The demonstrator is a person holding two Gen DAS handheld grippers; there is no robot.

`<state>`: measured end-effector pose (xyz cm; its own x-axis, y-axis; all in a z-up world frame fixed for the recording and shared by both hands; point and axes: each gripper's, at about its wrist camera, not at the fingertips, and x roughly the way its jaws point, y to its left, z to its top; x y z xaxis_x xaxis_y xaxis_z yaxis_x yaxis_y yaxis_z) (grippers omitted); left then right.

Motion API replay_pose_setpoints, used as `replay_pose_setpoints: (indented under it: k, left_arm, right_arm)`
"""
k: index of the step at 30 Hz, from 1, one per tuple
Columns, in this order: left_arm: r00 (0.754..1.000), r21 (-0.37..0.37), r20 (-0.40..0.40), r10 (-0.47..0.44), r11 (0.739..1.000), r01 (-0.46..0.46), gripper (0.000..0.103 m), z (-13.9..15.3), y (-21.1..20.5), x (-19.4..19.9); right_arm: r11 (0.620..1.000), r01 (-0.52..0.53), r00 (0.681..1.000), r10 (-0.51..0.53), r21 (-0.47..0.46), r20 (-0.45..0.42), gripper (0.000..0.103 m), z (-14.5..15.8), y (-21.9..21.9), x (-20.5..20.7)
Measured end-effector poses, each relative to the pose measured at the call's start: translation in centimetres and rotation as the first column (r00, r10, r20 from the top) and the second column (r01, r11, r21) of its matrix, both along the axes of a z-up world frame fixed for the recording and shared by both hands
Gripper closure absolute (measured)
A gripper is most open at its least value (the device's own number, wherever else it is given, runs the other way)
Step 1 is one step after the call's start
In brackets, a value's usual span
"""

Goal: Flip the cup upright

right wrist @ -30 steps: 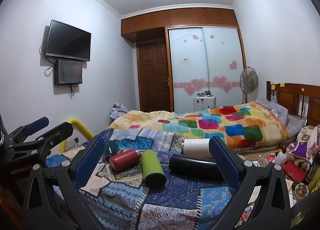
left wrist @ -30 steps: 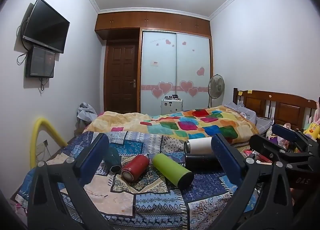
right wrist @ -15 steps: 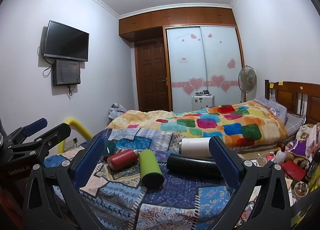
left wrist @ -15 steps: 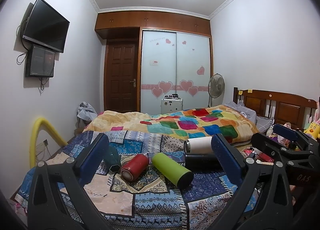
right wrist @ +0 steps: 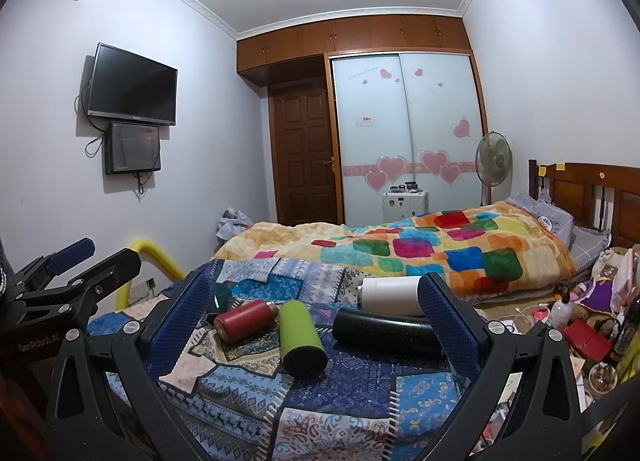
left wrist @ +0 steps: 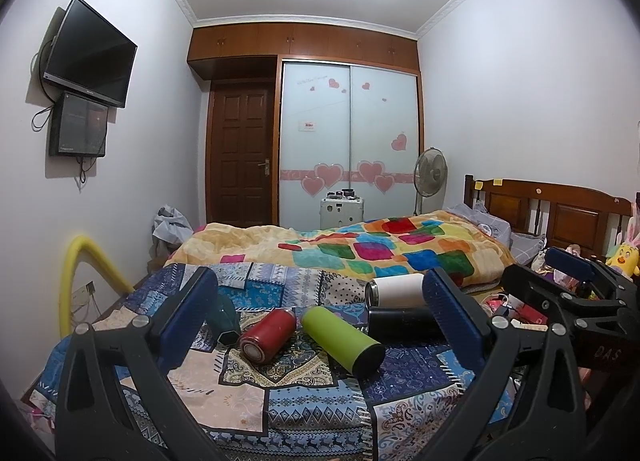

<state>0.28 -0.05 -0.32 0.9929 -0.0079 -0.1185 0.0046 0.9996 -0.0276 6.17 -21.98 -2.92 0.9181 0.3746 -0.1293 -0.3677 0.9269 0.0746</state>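
Note:
Several cups lie on their sides on a patchwork cloth [left wrist: 304, 393]: a red cup [left wrist: 267, 335] [right wrist: 245, 320], a green cup [left wrist: 342, 333] [right wrist: 301, 335], a black cup [left wrist: 402, 323] [right wrist: 386, 331], a white cup [left wrist: 396, 289] [right wrist: 390, 295] and a dark teal cup [left wrist: 226, 319] [right wrist: 220, 295]. My left gripper [left wrist: 320, 321] is open and empty, held above the cloth short of the cups. My right gripper [right wrist: 314, 319] is open and empty, also short of the cups. Each gripper shows in the other's view, the right one [left wrist: 568, 289] and the left one [right wrist: 76, 273].
A bed with a colourful blanket [left wrist: 380, 249] lies behind the cloth. A yellow foam tube [left wrist: 76, 269] stands at the left. Clutter [right wrist: 580, 325] lies on the floor at the right. A fan [right wrist: 494, 161], a small white cabinet [right wrist: 404, 205] and wardrobe doors stand at the back.
The right wrist view has shifted slightly, so the cups sit a little further left in it. The left gripper has hardly moved. Both grippers stay open.

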Motion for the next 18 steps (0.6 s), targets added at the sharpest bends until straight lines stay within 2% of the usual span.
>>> replay_pose_setpoints:
  k: [18]
  left_arm:
    - [1.0, 0.0, -0.004, -0.009, 1.0, 0.009, 0.0, 0.06, 0.09, -0.23]
  right_arm:
    - [1.0, 0.002, 1.0, -0.002, 0.003, -0.004, 0.0, 0.28, -0.28, -0.28]
